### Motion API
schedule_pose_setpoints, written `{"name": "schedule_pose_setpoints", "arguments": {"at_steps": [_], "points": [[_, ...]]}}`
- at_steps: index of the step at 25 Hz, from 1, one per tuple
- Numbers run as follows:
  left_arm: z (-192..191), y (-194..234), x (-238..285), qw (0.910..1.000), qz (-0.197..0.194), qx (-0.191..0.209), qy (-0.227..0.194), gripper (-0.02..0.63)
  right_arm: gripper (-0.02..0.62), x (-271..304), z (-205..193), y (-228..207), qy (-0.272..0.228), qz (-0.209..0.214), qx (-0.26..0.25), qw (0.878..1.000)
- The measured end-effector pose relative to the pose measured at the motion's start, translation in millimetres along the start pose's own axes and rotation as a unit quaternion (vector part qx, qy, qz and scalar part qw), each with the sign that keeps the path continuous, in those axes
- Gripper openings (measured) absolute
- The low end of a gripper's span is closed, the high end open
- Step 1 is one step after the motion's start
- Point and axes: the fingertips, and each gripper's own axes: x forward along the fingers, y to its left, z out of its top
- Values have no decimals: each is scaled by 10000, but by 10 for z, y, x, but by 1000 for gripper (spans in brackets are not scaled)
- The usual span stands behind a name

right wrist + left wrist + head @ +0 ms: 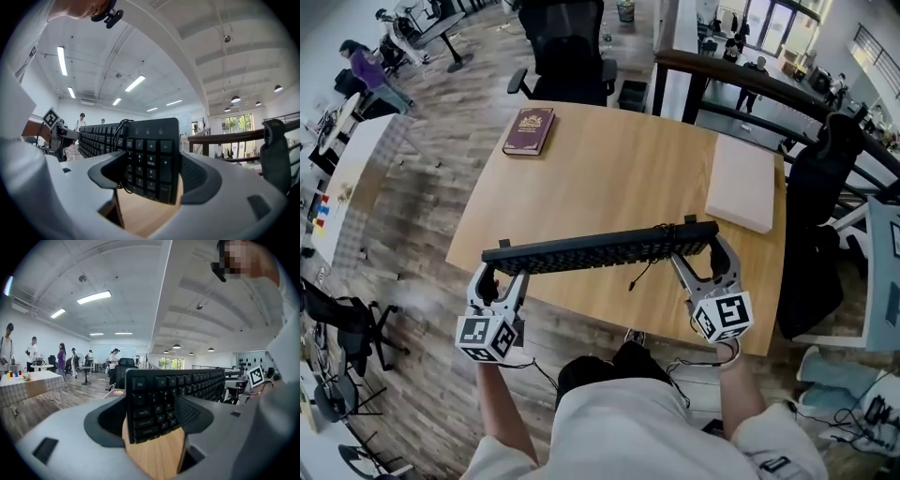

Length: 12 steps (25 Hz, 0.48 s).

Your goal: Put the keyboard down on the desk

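The left gripper's [154, 414] jaws were closed on the Esc end of the keyboard [174, 389], one jaw on each side of it, with the keys facing the camera. The right gripper's [151, 165] jaws clamped the number-pad end in the same way. A loop of the black cable [119, 130] hung just beside that grip.

In the head view, the keyboard stretched between the two grippers over the near part of the desk [619, 178]. It was raised off the wood and turned up on its long edge rather than lying flat. Its right end sat slightly farther in over the desk than its left end, which reached just past the desk's near-left edge. A short length of cable dangled below it toward the desktop.

A maroon book [529, 131] lay flat at the far-left corner of the desk. A pale pink pad [741, 183] lay along the right edge. A black office chair [567, 47] stood just beyond the far edge. A dark garment [820, 216] hung off the desk's right side.
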Motion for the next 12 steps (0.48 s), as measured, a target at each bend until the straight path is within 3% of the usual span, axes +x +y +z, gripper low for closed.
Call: {"name": "schedule_pose_setpoints", "arguments": {"at_steps": [12], "points": [[-134, 294, 725, 9987, -354, -104, 362, 319, 353, 444, -296, -180, 337, -353, 149, 9987]]}}
